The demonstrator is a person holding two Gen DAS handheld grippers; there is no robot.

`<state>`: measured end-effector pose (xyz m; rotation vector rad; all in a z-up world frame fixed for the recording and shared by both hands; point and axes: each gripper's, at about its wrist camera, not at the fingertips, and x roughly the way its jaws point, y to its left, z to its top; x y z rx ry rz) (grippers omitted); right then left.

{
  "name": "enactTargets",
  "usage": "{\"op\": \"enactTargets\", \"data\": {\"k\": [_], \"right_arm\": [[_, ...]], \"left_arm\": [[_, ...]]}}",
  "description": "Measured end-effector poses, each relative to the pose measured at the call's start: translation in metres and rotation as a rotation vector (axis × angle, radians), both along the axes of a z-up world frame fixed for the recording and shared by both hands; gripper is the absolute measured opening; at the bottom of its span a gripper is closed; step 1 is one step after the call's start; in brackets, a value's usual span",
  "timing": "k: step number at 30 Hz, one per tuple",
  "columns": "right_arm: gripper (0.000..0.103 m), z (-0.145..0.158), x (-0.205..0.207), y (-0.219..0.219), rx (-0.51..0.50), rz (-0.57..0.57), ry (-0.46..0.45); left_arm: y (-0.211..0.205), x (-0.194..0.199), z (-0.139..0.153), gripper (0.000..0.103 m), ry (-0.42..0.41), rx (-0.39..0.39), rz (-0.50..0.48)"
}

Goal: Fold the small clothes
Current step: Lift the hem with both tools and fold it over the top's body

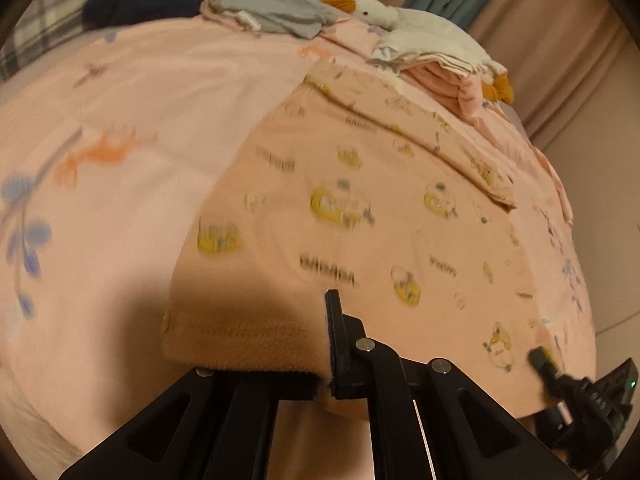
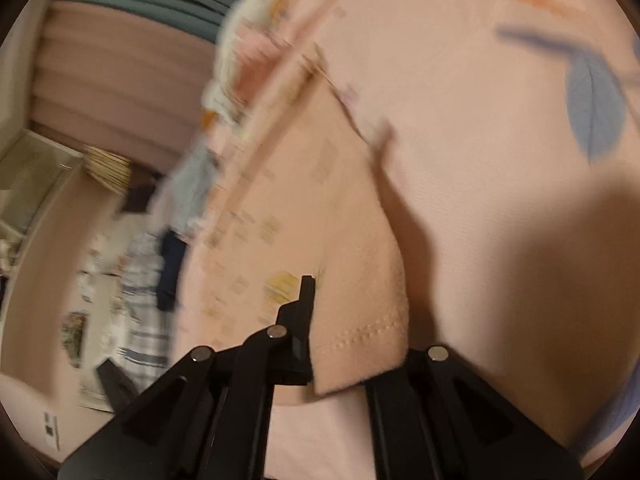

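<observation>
Left gripper (image 1: 326, 344) is clamped on the near hem of a peach printed garment (image 1: 360, 208), its black fingers (image 1: 334, 320) pinching the thick folded edge so that cloth drapes over one of them. That garment lies spread across the near right part of the bed, on a pink bedsheet (image 1: 132, 92) patterned with orange and blue motifs. Its print shows small yellow figures and dark lettering, blurred by motion.

Right gripper (image 2: 316, 332) also grips the same peach garment (image 2: 360, 280), holding a stitched corner of it between closed fingers (image 2: 305, 308); this view is strongly blurred and tilted. From the left wrist view, the right gripper (image 1: 540, 356) sits at the garment's near right corner, close to the bed's right edge.

Toward the far edge of the bed rests a grey garment (image 1: 276, 4) on a small folded pile, with a dark navy garment (image 1: 148, 0) just beside it. Near the far right corner, a white goose plush toy (image 1: 420, 24) lies on a stack of folded pale clothes (image 1: 440, 72).
</observation>
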<state>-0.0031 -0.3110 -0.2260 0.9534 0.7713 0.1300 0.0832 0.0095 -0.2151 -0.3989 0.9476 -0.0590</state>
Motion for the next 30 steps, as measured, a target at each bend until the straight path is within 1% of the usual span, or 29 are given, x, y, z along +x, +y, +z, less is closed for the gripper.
{"op": "enactTargets", "data": {"k": [1, 2, 3, 4, 5, 9, 12, 14, 16, 17, 19, 21, 22, 23, 24, 25, 26, 27, 28, 29, 30], "right_arm": [[0.004, 0.005, 0.003, -0.002, 0.006, 0.007, -0.014], [0.004, 0.011, 0.007, -0.003, 0.026, 0.012, -0.025], [0.004, 0.017, 0.013, -0.004, 0.061, 0.02, -0.046], [0.004, 0.021, 0.018, -0.005, 0.086, 0.027, -0.065], [0.004, 0.026, 0.025, -0.006, 0.104, 0.035, -0.084], [0.004, 0.046, 0.06, -0.01, 0.087, 0.048, -0.1], [0.004, 0.062, 0.088, -0.017, 0.093, 0.058, -0.133], [0.004, 0.077, 0.112, -0.017, 0.056, 0.079, -0.145], [0.004, 0.09, 0.142, -0.016, 0.001, 0.098, -0.158], [0.004, 0.098, 0.163, -0.014, -0.031, 0.114, -0.178], [0.004, 0.102, 0.196, -0.016, -0.061, 0.128, -0.189], [0.004, 0.094, 0.243, -0.018, -0.097, 0.131, -0.157], [0.004, 0.086, 0.262, -0.019, -0.114, 0.132, -0.129], [0.005, 0.07, 0.289, -0.021, -0.145, 0.136, -0.079], [0.008, 0.057, 0.305, -0.021, -0.166, 0.136, -0.039], [0.009, 0.037, 0.325, -0.021, -0.198, 0.132, 0.029], [0.01, 0.026, 0.335, -0.022, -0.213, 0.132, 0.067], [0.011, 0.007, 0.35, -0.024, -0.232, 0.138, 0.138], [0.007, -0.008, 0.36, -0.026, -0.222, 0.156, 0.186], [0.008, -0.012, 0.363, -0.029, -0.195, 0.167, 0.179], [0.012, -0.011, 0.364, -0.033, -0.166, 0.176, 0.16]], "left_arm": [[0.002, 0.003, 0.009, 0.004, -0.024, -0.014, -0.008], [0.004, 0.008, 0.017, 0.004, -0.045, -0.045, -0.019], [0.006, 0.014, 0.024, 0.004, -0.061, -0.079, -0.02], [0.009, 0.023, 0.032, 0.004, -0.076, -0.129, -0.025], [0.011, 0.03, 0.037, 0.004, -0.082, -0.158, -0.027], [0.014, 0.064, 0.056, 0.004, -0.12, -0.191, -0.027], [0.016, 0.096, 0.068, 0.004, -0.146, -0.251, -0.015], [0.014, 0.119, 0.075, 0.004, -0.154, -0.254, -0.015], [0.009, 0.15, 0.081, 0.004, -0.172, -0.233, -0.006], [0.008, 0.166, 0.083, 0.004, -0.18, -0.222, -0.009], [0.005, 0.198, 0.08, 0.004, -0.181, -0.193, -0.005], [0.002, 0.233, 0.068, 0.004, -0.161, -0.186, 0.006], [-0.001, 0.255, 0.056, 0.004, -0.132, -0.179, 0.01], [-0.003, 0.273, 0.044, 0.004, -0.104, -0.167, 0.018], [-0.004, 0.294, 0.029, 0.004, -0.066, -0.154, 0.033], [-0.005, 0.312, 0.011, 0.004, -0.009, -0.139, 0.061], [-0.004, 0.327, -0.005, 0.004, 0.052, -0.131, 0.085], [-0.001, 0.337, -0.017, 0.004, 0.096, -0.143, 0.096], [0.004, 0.342, -0.022, 0.004, 0.094, -0.18, 0.095], [0.01, 0.343, -0.02, 0.004, 0.083, -0.212, 0.095], [0.015, 0.345, -0.017, 0.004, 0.103, -0.229, 0.083]]}}
